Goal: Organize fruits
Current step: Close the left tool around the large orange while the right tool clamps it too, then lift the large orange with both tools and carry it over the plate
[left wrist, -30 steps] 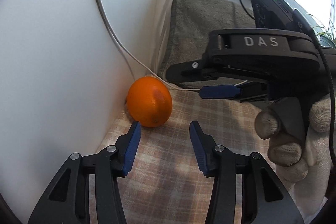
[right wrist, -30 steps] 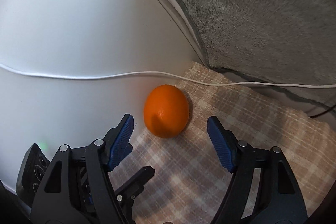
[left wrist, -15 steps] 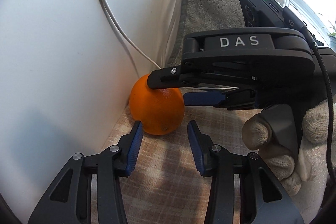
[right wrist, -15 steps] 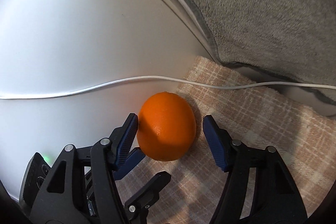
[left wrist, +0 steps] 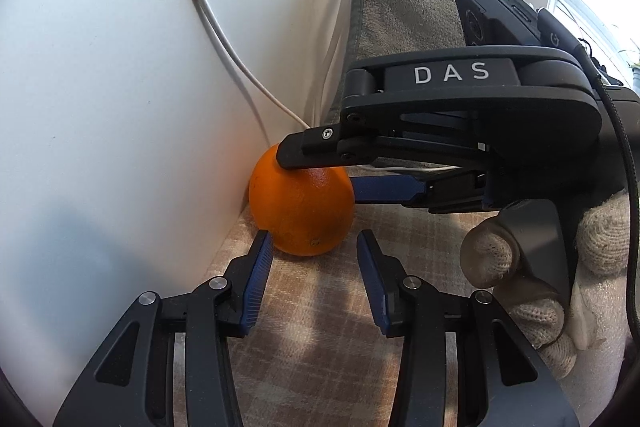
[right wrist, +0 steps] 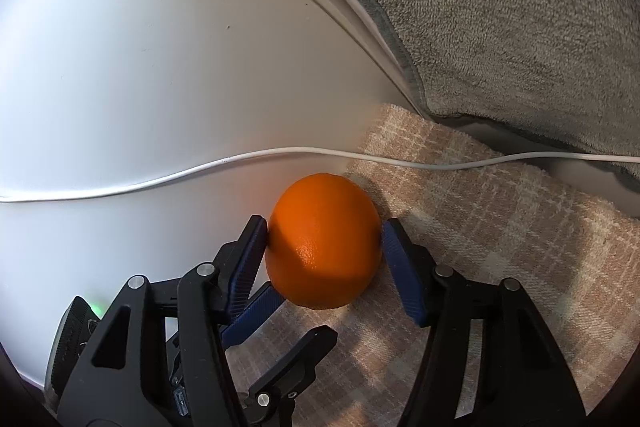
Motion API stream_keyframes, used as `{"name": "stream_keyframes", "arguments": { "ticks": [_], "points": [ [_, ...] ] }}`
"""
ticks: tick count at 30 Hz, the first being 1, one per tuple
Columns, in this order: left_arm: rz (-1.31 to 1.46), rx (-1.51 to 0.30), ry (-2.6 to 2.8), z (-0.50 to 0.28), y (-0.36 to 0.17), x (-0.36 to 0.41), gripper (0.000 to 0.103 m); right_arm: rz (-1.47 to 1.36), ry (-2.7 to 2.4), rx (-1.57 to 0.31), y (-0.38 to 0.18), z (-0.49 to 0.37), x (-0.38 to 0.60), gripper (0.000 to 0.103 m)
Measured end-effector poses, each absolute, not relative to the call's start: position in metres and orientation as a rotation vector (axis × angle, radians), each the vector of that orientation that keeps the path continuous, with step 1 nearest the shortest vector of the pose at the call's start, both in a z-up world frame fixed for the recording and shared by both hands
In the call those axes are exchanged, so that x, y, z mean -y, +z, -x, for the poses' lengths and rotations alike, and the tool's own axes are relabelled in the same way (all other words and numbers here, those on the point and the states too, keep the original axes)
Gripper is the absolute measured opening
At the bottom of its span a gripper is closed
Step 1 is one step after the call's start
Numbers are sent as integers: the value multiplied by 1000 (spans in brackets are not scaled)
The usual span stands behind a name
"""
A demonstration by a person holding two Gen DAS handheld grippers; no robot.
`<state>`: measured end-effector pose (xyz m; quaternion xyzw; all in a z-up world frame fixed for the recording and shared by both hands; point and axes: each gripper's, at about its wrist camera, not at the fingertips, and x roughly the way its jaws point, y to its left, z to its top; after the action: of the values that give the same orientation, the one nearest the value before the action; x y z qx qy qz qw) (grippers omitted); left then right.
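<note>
An orange (left wrist: 302, 213) lies on the plaid cloth against the white wall; it also shows in the right wrist view (right wrist: 322, 241). My right gripper (right wrist: 324, 239) has its two blue pads on either side of the orange, touching it. In the left wrist view the right gripper (left wrist: 320, 167) reaches in from the right over the orange. My left gripper (left wrist: 312, 267) is open and empty, its fingertips just in front of the orange; its left fingertip (left wrist: 262, 251) is at the orange's lower left edge.
A white wall (left wrist: 120, 87) stands close on the left with a white cable (right wrist: 200, 171) running along it. A grey towel (right wrist: 500, 7) hangs behind. The plaid cloth (right wrist: 500, 227) covers the surface.
My right gripper moved forward around the orange and closed its pads onto it. My left gripper moved closer to the orange and stayed open.
</note>
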<state>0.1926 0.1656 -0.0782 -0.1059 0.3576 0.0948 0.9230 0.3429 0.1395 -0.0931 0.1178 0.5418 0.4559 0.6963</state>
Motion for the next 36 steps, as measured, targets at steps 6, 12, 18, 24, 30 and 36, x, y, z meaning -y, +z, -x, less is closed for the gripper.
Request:
{"name": "stream_keyframes", "arguments": {
  "ticks": [6, 12, 18, 24, 30, 36],
  "points": [
    [222, -742, 191, -199, -83, -168, 43, -293, 1011, -1218, -101, -339, -143, 64],
    [233, -728, 194, -197, -80, -173, 39, -343, 1003, -1218, -105, -337, -140, 63],
    [213, -721, 181, -193, -79, -167, 36, -353, 1003, -1212, -105, -333, -132, 62],
    [189, -700, 175, -181, -73, -156, 32, -357, 1006, -1196, -106, -326, -118, 62],
    [174, -679, 167, -158, -72, -151, 32, -358, 1008, -1179, -99, -306, -96, 62],
    [157, -655, 149, -140, -65, -143, 32, -366, 1002, -1154, -90, -293, -75, 62]
  ]
}}
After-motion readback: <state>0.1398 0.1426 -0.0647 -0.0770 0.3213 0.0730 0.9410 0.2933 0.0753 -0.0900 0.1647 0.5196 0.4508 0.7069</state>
